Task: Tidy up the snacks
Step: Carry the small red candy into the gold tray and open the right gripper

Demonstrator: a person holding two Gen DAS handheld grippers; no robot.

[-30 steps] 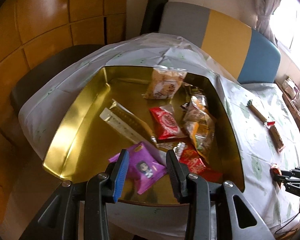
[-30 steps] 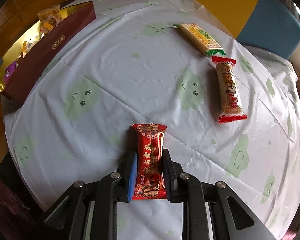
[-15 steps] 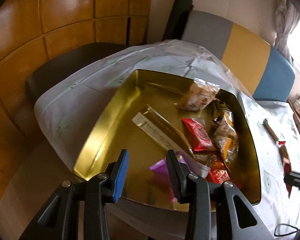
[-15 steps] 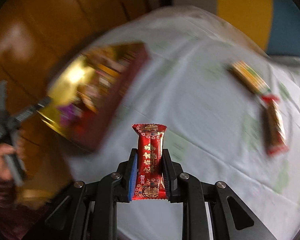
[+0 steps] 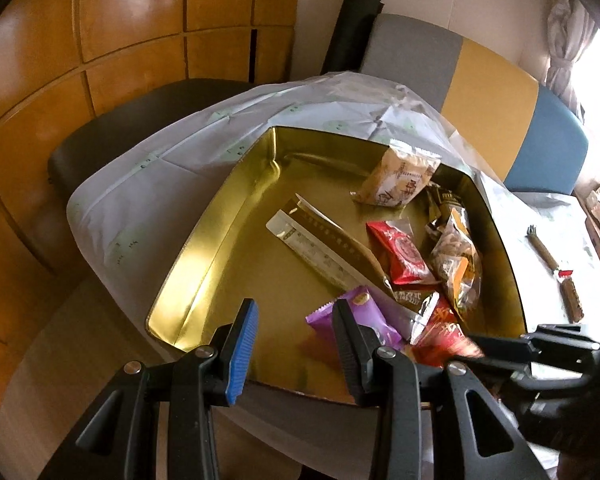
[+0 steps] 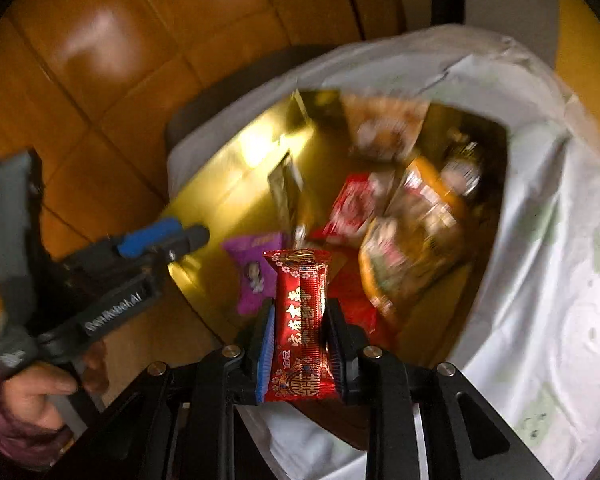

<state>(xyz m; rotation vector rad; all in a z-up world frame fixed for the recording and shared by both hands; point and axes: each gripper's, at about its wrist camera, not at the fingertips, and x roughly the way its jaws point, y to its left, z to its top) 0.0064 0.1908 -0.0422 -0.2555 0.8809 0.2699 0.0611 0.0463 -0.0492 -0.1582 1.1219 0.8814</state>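
Right gripper [image 6: 299,354]: jaws opening slightly, with the red snack packet [image 6: 302,320] upright between the blue pad [image 6: 266,350] and the black pad, which press on its two long sides; the packet's upper end rises clear above the fingertips. The gripper points steeply down over the near edge of the gold tin [image 6: 204,200].

Left gripper [image 5: 292,344]: jaws spread partway, nothing between them, fingertips over the tin's near rim. In the right wrist view a hand [image 6: 36,392] in a dark red sleeve grips its handle at lower left, and its fingers reach toward the tin's near-left corner.

Gold tin [image 5: 204,248]: open, shallow, mirror-like inside, resting on a pale tablecloth [image 5: 148,184] printed with green clouds. Its left half is bare metal; the contents crowd the right half. A purple packet [image 5: 374,318] lies nearest the left gripper, partly behind its right finger. Beyond it lie a long pale stick packet [image 5: 320,252] set diagonally, a red pouch [image 5: 404,254], a clear bag of brown snacks [image 5: 456,264], and a tan packet [image 5: 400,178] leaning at the far wall. A red wrapper [image 5: 440,330] lies by the near right corner.

Outside the tin, two long bar snacks [image 5: 556,272] lie end to end on the cloth, well apart to the right. A chair back [image 5: 492,96] in grey, yellow and blue stands behind the table, beside a wooden panelled wall [image 5: 120,40].
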